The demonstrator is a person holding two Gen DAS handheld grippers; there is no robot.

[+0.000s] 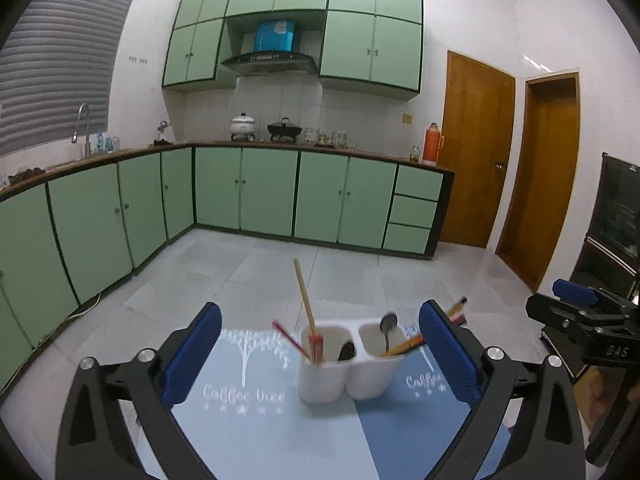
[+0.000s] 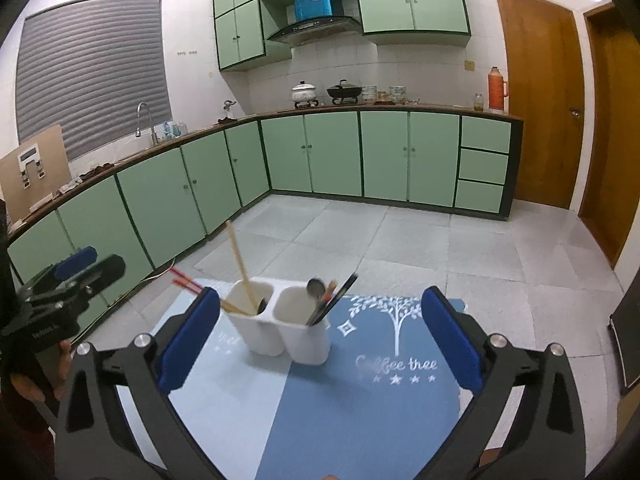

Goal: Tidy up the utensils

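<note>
A white two-compartment utensil holder [image 1: 344,376] [image 2: 280,332] stands upright on a blue "Coffee tree" mat [image 1: 248,428] [image 2: 360,420]. Its left compartment holds a tall wooden chopstick [image 1: 305,304] [image 2: 240,260], red chopsticks [image 1: 290,338] [image 2: 185,282] and a dark spoon [image 1: 346,350]. In the right compartment are a metal spoon [image 1: 387,325] [image 2: 316,287] and yellow-black sticks [image 1: 408,345] [image 2: 338,298]. My left gripper [image 1: 320,316] is open just short of the holder, nothing between its fingers. My right gripper [image 2: 320,296] is open too and empty, beside the left one.
The mat's far edge drops off to a grey tiled floor [image 1: 280,264]. Green base cabinets [image 1: 248,192] line the back and left walls. Wooden doors [image 1: 476,152] stand at the right, with a dark cabinet [image 1: 616,224] nearer. A hand [image 2: 60,360] holds the left gripper.
</note>
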